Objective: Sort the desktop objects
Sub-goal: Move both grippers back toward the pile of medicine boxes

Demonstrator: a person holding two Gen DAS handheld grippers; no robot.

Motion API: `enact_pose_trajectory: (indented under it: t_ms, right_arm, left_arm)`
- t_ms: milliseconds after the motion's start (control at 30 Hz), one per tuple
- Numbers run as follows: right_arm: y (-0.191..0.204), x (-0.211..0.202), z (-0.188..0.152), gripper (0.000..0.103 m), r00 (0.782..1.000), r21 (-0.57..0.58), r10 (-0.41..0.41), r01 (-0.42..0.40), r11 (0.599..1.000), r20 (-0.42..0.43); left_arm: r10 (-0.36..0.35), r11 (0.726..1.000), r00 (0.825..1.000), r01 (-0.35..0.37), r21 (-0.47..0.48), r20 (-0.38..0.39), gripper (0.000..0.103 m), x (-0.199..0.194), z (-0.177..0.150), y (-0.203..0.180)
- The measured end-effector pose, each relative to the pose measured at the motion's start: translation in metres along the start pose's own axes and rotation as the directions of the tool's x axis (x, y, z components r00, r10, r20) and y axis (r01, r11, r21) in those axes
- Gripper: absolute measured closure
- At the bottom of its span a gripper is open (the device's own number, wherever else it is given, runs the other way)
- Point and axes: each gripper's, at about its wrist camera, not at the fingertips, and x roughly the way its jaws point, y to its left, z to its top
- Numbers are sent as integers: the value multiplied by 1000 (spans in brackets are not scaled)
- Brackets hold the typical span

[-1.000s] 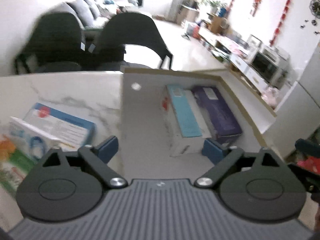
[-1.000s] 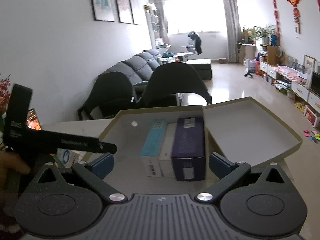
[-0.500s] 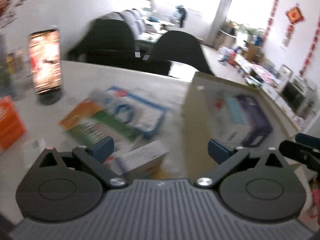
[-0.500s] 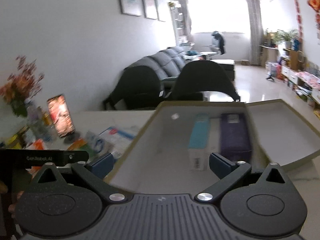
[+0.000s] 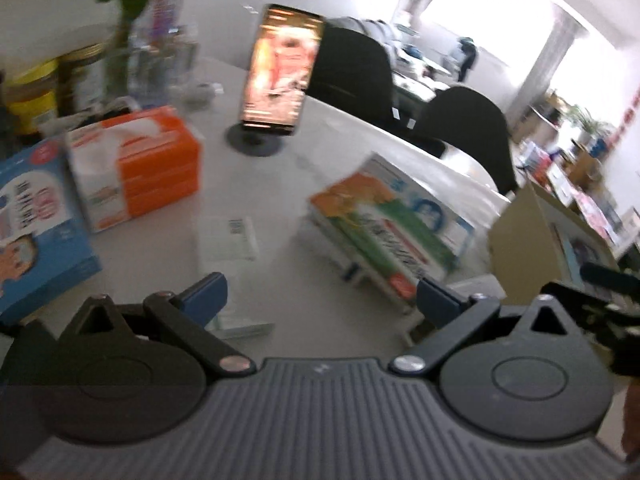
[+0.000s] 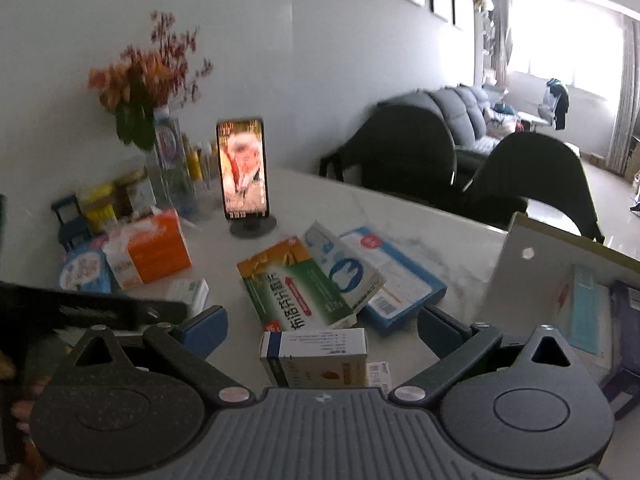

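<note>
My left gripper is open over the white table, with nothing between its fingers. A small white box lies just ahead of its left finger, and a green and orange medicine box ahead of its right finger. My right gripper is open too. A small white, blue and orange carton lies on the table between its fingers, untouched. Beyond it are the green and orange medicine box, a white and blue box and a flat blue-edged box.
An open cardboard box at the right holds a teal box and a purple box. An orange tissue box, a blue carton, a phone on a stand, a vase of flowers and jars crowd the left. Dark chairs stand behind the table.
Both views have swung left, away from the cardboard box toward the loose boxes on the table. The small carton now lies between my right gripper's fingers. Both grippers stay open.
</note>
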Motion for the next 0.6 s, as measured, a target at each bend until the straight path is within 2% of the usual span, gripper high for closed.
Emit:
enact_pose_trajectory:
  t_ms: [133, 300, 467, 600]
  right_arm:
    - [-1, 2, -6, 2, 998, 55, -52, 53, 997, -19]
    - [1, -29, -20, 2, 998, 131, -60, 64, 989, -37]
    - [10, -72, -26, 2, 997, 156, -75, 71, 985, 17]
    - [10, -94, -35, 1, 996, 192, -33, 16, 981, 83]
  left_arm:
    - [-28, 1000, 1000, 28, -11, 4, 1, -11, -11, 8]
    - [-84, 995, 995, 86, -50, 50, 0, -36, -26, 13]
    - [-148, 986, 980, 156, -57, 130, 0, -72, -43, 17]
    - [-157, 984, 974, 168, -53, 161, 0, -81, -51, 18]
